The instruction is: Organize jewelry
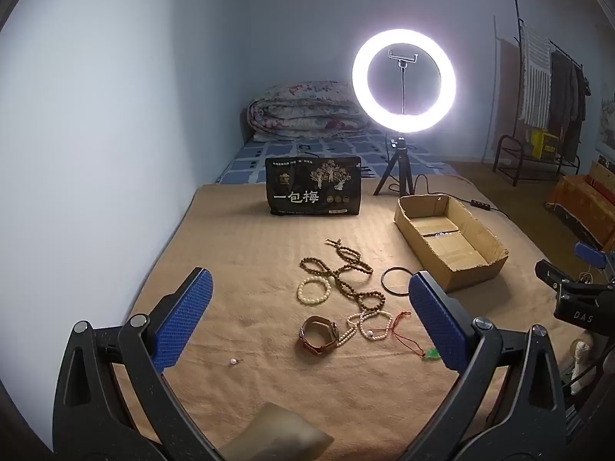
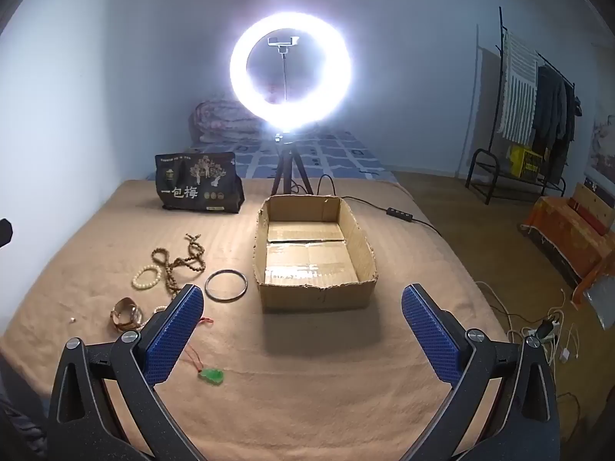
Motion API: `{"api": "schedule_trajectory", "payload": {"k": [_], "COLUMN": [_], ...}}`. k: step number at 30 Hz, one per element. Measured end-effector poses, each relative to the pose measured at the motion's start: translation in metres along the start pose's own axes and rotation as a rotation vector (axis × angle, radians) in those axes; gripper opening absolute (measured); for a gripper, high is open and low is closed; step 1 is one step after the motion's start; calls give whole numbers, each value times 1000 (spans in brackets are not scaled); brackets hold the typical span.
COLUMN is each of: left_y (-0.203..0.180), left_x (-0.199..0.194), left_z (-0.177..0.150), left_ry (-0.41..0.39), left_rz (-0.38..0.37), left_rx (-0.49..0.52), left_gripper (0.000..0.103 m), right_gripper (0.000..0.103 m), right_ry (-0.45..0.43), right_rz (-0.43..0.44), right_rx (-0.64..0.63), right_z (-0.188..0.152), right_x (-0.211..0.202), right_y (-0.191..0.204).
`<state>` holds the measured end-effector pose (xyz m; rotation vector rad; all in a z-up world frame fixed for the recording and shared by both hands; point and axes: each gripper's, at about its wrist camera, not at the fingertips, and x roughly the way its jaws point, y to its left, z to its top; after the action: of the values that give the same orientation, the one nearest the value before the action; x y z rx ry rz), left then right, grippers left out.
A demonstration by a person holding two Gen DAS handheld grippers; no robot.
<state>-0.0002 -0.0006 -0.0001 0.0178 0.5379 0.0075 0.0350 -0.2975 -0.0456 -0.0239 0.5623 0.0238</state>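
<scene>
Jewelry lies on a tan blanket (image 1: 250, 253): a long brown bead strand (image 1: 346, 269), a cream bead bracelet (image 1: 313, 288), a brown-strap watch (image 1: 318, 335), a pearl strand (image 1: 369, 324), a dark bangle (image 1: 396, 280), a green pendant on red cord (image 2: 211, 376) and a loose pearl (image 1: 232, 362). An open cardboard box (image 2: 276, 296) stands to the right. My left gripper (image 1: 309, 317) is open and empty above the watch. My right gripper (image 2: 301, 330) is open and empty in front of the box. The right gripper also shows in the left wrist view (image 1: 576, 288).
A lit ring light on a tripod (image 2: 290, 73) and a black snack bag (image 2: 198, 188) stand at the blanket's far end. A folded quilt (image 1: 307, 111) lies behind. A cable with a switch (image 2: 399, 213) runs right. A clothes rack (image 2: 538, 115) stands on the floor.
</scene>
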Motion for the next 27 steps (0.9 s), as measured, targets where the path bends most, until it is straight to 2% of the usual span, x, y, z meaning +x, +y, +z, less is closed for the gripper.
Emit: {"api": "schedule_trajectory", "payload": {"k": [27], "left_y": [5], "left_x": [-3], "left_z": [3], "left_ry": [-23], "left_rz": [10], "left_rx": [-10], "left_gripper": [103], "right_gripper": [102], "right_ry": [4], "right_rz": [0], "right_rx": [2], "right_z": [-2], "right_x": [1], "right_y": [2]}}
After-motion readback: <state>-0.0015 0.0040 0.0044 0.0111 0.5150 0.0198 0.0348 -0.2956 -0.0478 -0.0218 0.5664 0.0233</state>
